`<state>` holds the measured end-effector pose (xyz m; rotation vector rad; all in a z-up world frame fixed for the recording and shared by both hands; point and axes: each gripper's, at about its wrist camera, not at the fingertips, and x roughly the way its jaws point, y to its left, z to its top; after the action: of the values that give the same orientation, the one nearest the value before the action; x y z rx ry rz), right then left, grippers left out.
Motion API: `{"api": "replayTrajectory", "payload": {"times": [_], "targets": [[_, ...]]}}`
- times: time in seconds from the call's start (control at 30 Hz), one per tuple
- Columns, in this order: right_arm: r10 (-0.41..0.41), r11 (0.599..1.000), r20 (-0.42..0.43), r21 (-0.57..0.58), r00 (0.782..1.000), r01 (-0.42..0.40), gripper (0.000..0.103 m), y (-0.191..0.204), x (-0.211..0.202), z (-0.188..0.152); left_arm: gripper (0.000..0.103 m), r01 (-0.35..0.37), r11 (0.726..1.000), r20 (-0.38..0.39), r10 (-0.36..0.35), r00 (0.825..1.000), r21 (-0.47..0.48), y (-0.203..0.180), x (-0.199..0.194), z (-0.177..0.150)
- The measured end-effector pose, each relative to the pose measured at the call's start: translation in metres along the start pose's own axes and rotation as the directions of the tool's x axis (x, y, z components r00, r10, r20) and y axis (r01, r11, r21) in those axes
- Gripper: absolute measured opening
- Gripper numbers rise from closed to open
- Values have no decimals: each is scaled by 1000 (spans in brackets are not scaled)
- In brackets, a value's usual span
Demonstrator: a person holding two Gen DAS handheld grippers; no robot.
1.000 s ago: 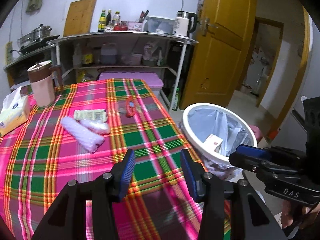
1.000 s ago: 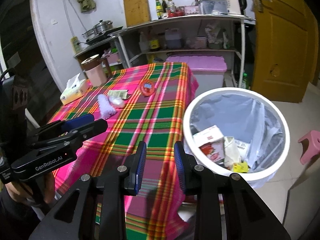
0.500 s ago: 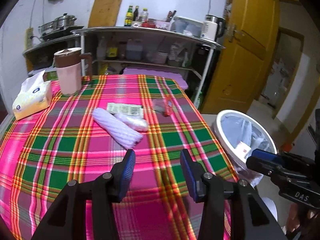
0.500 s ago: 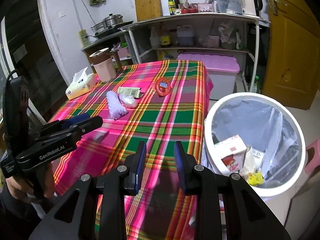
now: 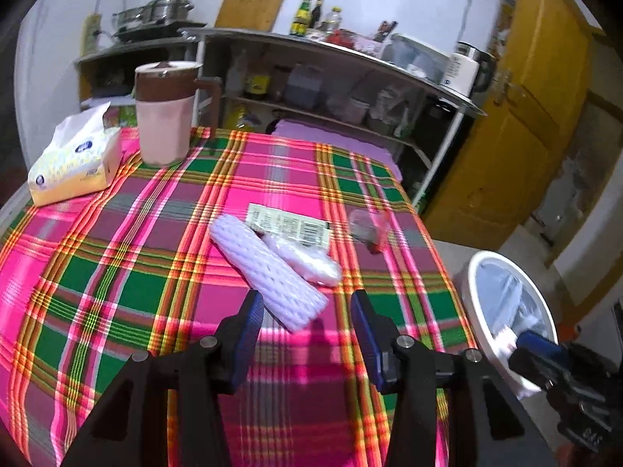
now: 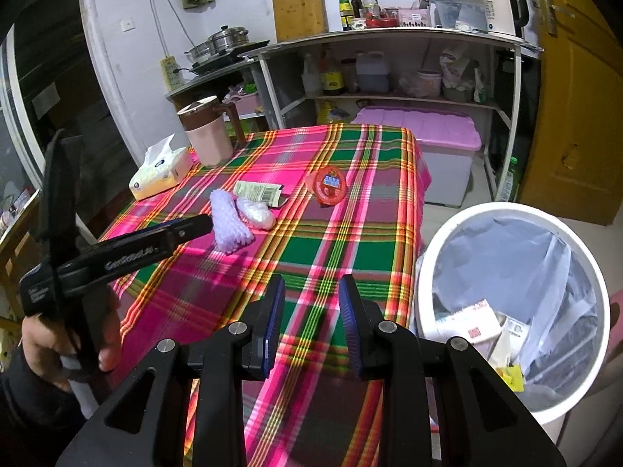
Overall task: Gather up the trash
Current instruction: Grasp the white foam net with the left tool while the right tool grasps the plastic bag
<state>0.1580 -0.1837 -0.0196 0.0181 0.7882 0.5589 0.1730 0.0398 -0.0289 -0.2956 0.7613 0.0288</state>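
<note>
On the plaid tablecloth (image 5: 117,284) lie a purple foam net sleeve (image 5: 268,272), a white foam net (image 5: 307,258), a barcode wrapper (image 5: 288,225) and a red round lid (image 5: 370,229). My left gripper (image 5: 307,327) is open and empty, just short of the purple sleeve's near end. In the right wrist view the same trash shows: sleeve (image 6: 229,222), white net (image 6: 255,212), wrapper (image 6: 259,192), red lid (image 6: 330,186). My right gripper (image 6: 311,319) is open and empty over the table's near corner, beside the white trash bin (image 6: 440,241).
A pink jug (image 5: 165,116) and a tissue box (image 5: 74,159) stand at the table's far left. The lined bin (image 5: 473,295) holds cartons and sits off the table's right side. Shelves, a purple storage box (image 6: 440,132) and a yellow door (image 6: 576,97) are behind.
My left gripper swung left from the bin and moved in over the table toward the purple sleeve. My right gripper drifted slightly back; the bin sits farther right in its view.
</note>
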Motion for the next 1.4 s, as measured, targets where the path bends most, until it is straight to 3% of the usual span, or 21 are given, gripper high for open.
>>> {"api": "replayTrajectory", "payload": {"times": [0.23, 0.5, 0.6, 0.73, 1.3, 1.37, 1.4], "targets": [[3, 1000, -13, 2, 1000, -3, 30, -4, 9, 4, 46, -22, 994, -16, 20, 1000, -105, 14, 28, 9], [2, 1000, -24, 2, 1000, -2, 30, -6, 19, 9, 46, -48, 990, -66, 39, 997, -130, 18, 55, 13], [4, 1000, -31, -6, 1000, -4, 30, -4, 21, 11, 36, -52, 991, -101, 39, 994, -126, 23, 62, 10], [7, 1000, -38, -18, 999, -8, 30, 2, 25, 14, 25, -44, 994, -84, 36, 996, -99, 26, 52, 8], [42, 983, -104, -171, 994, -60, 30, 53, 75, 33, 24, 11, 1000, -56, -12, 998, -18, 57, 3, -7], [32, 978, -112, -202, 993, -54, 36, 58, 87, 36, 24, 12, 1000, -59, -14, 998, -25, 61, 3, -7], [29, 977, -115, -208, 993, -53, 43, 58, 91, 37, 24, 13, 1000, -61, -15, 998, -29, 64, 3, -7]]}}
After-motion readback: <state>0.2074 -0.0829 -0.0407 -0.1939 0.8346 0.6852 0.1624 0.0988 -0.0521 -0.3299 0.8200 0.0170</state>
